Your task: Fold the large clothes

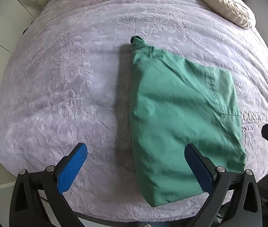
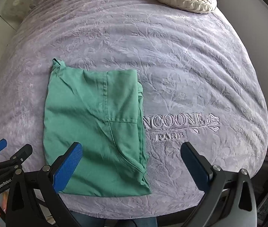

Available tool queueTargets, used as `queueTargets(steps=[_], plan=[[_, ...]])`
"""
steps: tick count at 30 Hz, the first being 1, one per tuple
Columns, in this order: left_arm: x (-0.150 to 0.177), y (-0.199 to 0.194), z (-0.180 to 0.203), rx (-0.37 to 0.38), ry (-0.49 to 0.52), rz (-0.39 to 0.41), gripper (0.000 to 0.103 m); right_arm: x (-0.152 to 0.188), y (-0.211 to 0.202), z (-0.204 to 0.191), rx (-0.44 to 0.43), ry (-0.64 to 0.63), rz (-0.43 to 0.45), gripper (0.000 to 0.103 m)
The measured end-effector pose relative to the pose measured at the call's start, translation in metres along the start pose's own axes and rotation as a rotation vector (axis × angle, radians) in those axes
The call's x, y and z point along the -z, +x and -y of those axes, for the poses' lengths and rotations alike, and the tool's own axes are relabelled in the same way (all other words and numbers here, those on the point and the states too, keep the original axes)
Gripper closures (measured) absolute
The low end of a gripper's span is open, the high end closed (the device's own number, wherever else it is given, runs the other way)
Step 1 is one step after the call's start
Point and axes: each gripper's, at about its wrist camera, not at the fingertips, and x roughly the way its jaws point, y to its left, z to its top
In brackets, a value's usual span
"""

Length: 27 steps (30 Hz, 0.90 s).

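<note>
Folded green garment (image 2: 94, 130) near the bedspread's (image 2: 171, 56) front edge; my left gripper (image 1: 135, 167) and right gripper (image 2: 132, 165) gape wide, empty. Any snag would undo the fold.

Left gripper (image 1: 135, 168): black angular frame, two flat fingers faced with blue dimpled pads (image 1: 71, 170), silver screw heads at the pivots. Right gripper (image 2: 131, 166): same build, blue textured pads (image 2: 67, 167), silver pivot screws. White lettering "GenRobot" on the left gripper's black body. Blue denim trousers (image 2: 88, 220) worn below
</note>
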Motion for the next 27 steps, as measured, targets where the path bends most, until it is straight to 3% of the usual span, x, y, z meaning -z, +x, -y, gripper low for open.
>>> queueTargets(steps=[27], plan=[[0.0026,0.0008,0.0007,0.012,0.005,-0.012,0.000,0.0026,0.0011,-0.0015,0.000,0.002,-0.010,0.000]])
